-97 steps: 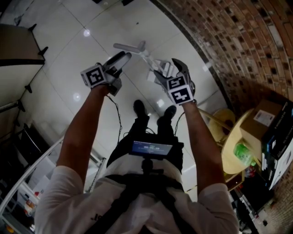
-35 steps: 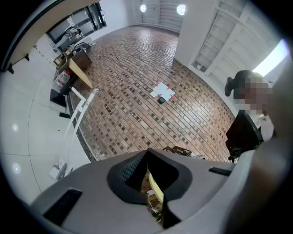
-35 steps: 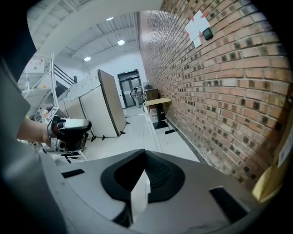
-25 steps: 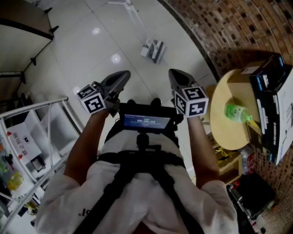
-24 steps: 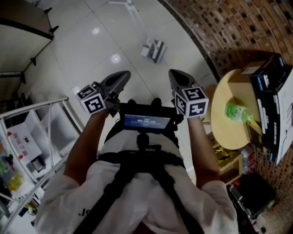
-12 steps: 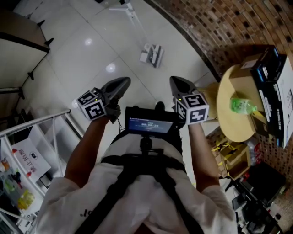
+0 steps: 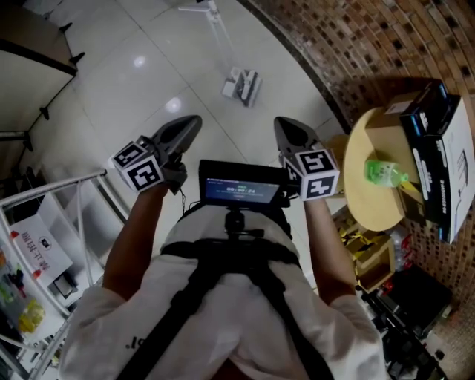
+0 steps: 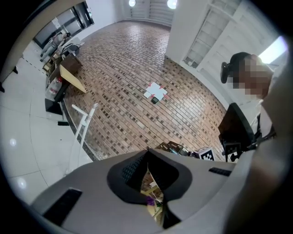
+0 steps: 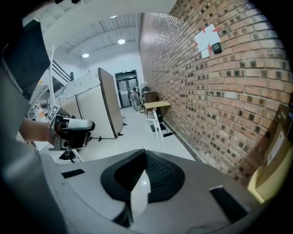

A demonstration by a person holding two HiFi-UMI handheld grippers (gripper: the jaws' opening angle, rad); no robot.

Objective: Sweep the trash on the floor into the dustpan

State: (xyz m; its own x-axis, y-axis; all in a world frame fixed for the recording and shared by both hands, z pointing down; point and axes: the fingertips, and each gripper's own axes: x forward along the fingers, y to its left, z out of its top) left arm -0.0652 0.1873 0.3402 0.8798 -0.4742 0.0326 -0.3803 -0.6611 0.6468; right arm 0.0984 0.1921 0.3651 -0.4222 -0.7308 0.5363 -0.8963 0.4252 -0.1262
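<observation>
A white long-handled dustpan (image 7: pixel 242 83) rests on the pale tiled floor, well ahead of both grippers, its handle (image 7: pixel 215 18) running away from me. The same handle (image 9: pixel 158 122) stands near the brick wall in the right gripper view. No trash is clear enough to make out. My left gripper (image 7: pixel 191 121) is shut and empty at chest height; its jaws meet with nothing between them (image 8: pixel 147 151). Beside it, my right gripper (image 7: pixel 282 125) is also shut and empty (image 9: pixel 144 153). Neither touches the dustpan.
A round yellow table (image 7: pixel 367 208) at the right carries a green bottle (image 7: pixel 386 172) and black-and-white boxes (image 7: pixel 438 148). A brick wall (image 7: pixel 349 44) curves behind it. A white metal rack (image 7: pixel 67 215) stands at the left. A small screen (image 7: pixel 239 184) sits on my chest mount.
Since the earliest frame both grippers have drawn back from the dustpan, which now lies farther off on the floor. Over the last second both have lifted slightly and stayed shut.
</observation>
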